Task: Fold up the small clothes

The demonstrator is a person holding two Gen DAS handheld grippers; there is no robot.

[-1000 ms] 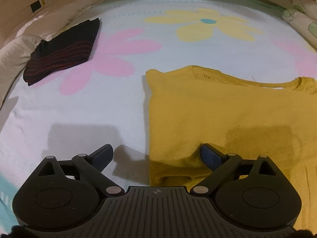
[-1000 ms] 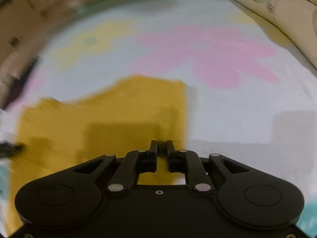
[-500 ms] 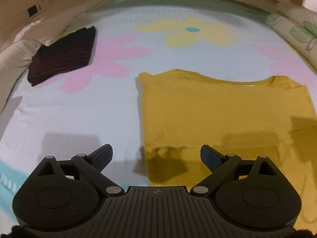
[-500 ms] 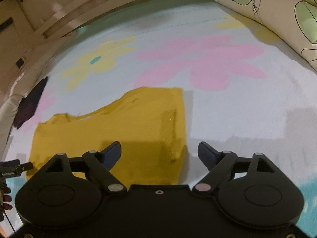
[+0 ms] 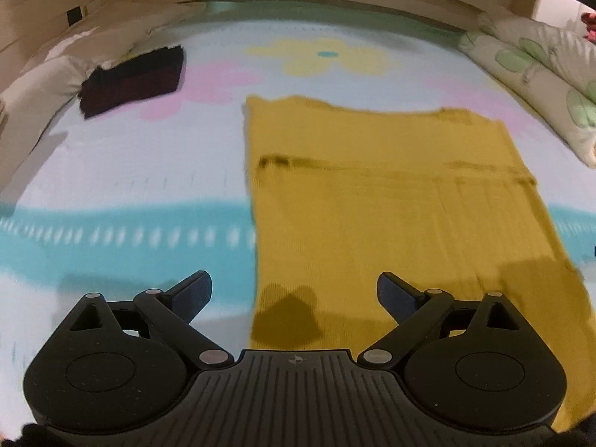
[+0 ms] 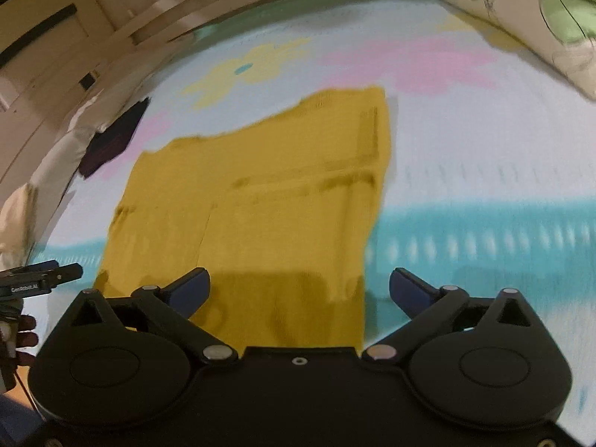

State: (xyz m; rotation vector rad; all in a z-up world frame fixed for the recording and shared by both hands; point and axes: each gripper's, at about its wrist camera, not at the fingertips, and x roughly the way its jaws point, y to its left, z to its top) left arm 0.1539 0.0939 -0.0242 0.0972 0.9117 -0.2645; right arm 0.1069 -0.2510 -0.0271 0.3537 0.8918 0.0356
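Lying flat, yellow garment (image 5: 391, 193) – both grippers' fingers wide, right's opening, empty; right view alone shows left gripper (image 6: 41, 279).

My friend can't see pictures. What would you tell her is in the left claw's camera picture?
A yellow top lies flat on a bedspread printed with pink and yellow flowers and a teal stripe. The open left claw is at the bottom of the picture, above the top's near edge, holding nothing. A dark folded garment sits far left, beside a pale pillow.
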